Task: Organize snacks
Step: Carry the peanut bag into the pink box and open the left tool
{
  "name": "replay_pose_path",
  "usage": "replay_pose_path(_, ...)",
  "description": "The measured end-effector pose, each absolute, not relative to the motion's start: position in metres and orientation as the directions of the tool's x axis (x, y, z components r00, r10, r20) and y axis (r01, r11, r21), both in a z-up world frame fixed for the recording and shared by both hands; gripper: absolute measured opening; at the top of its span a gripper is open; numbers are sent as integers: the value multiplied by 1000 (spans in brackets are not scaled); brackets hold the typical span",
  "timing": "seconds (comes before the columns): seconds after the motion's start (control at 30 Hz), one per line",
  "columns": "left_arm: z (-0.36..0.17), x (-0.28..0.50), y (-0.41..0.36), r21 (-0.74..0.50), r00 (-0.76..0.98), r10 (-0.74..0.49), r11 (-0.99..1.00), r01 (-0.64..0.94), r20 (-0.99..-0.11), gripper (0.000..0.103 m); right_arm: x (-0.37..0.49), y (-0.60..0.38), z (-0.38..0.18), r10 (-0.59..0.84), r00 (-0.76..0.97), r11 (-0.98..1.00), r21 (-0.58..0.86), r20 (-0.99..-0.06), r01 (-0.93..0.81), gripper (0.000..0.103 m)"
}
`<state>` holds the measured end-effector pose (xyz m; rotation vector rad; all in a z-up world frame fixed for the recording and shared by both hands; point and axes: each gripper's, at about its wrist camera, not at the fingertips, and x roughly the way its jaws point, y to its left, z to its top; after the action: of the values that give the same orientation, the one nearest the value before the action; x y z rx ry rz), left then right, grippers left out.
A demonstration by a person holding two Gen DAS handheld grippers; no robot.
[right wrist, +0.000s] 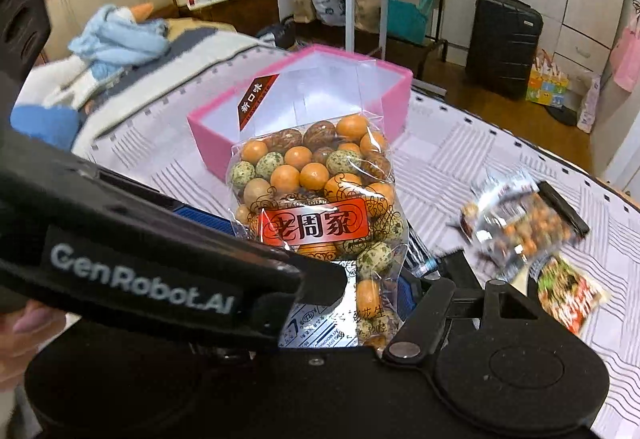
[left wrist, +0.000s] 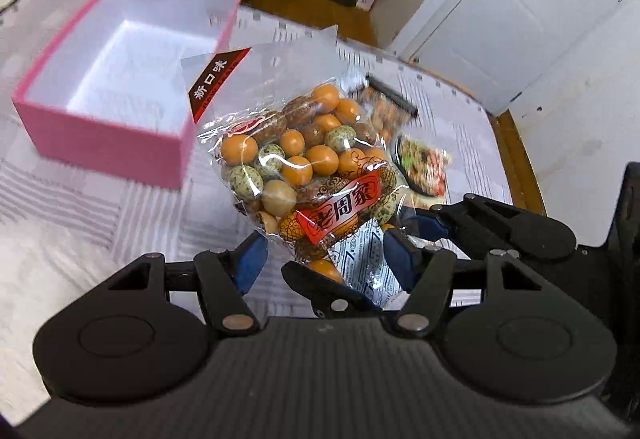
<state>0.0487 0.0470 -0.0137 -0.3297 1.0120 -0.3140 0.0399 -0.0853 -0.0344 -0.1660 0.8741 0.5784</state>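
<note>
Two tools are clamped on one clear bag of coated peanuts (left wrist: 304, 159), which is held off the bed (right wrist: 520, 155).
- Left tool (left wrist: 324, 261): blue pads are half spread and pressed on the bag's lower end from both sides, at lower centre of the left wrist view.
- Right tool (right wrist: 348, 303): the bag's silver bottom edge is pinched. Only its right pad is seen; the other is hidden behind the left tool, which crosses the lower left of the right wrist view.
- Bag: upright, red label facing both cameras, at frame centre in both views.
- Pink box (left wrist: 108, 139): open, white inside, set on the striped bedspread, upper left of the bag in the left wrist view, behind the bag in the right one.
- Two small snack packets (right wrist: 524, 227) (right wrist: 568, 291) are seen on the bed at right, blurred.
</note>
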Motion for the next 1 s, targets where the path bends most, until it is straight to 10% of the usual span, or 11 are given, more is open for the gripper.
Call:
replay_pose_path(0.4,9,123,115,-366,587,-308,930,21,-749,62,109,-12,-16,469,506,791,90,-724,-605,75)
replay_pose_path(1.0,-111,298,201,-488,535,-315,845,-218,-784,64,277,71,-94,507,383,501,-97,-772,-860,75)
